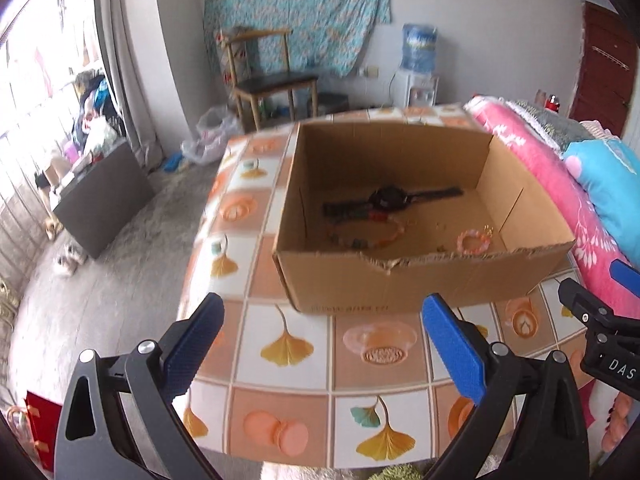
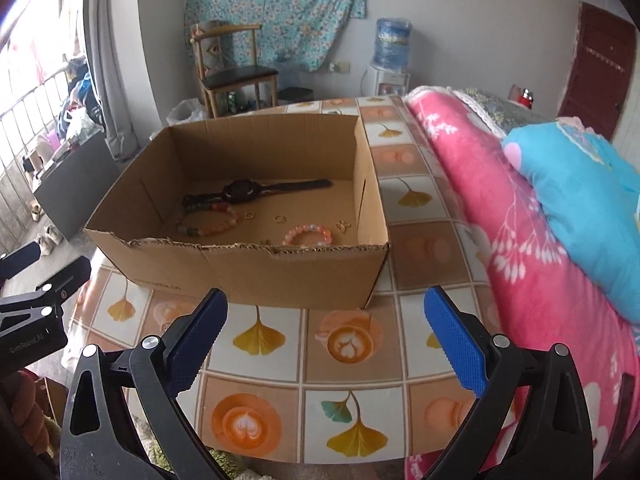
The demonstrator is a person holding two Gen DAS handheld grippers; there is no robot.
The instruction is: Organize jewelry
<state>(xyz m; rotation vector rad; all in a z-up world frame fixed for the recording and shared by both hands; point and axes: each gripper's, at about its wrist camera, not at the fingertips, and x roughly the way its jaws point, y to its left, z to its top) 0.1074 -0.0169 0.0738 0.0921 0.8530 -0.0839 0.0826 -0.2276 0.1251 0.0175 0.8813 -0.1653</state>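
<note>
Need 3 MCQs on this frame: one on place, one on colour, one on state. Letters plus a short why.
1. Where is the black watch?
A. on the tablecloth
B. inside the cardboard box
C. on the chair

2. Colour of the smaller bead bracelet?
A. pink
B. green
C. black

3. State of the right gripper?
A. shut on a bracelet
B. shut, empty
C. open, empty

B: the watch lies on the box floor near the back wall.
A: pink and pale beads show in the right wrist view.
C: the blue pads stand wide apart with only tablecloth between them.
</note>
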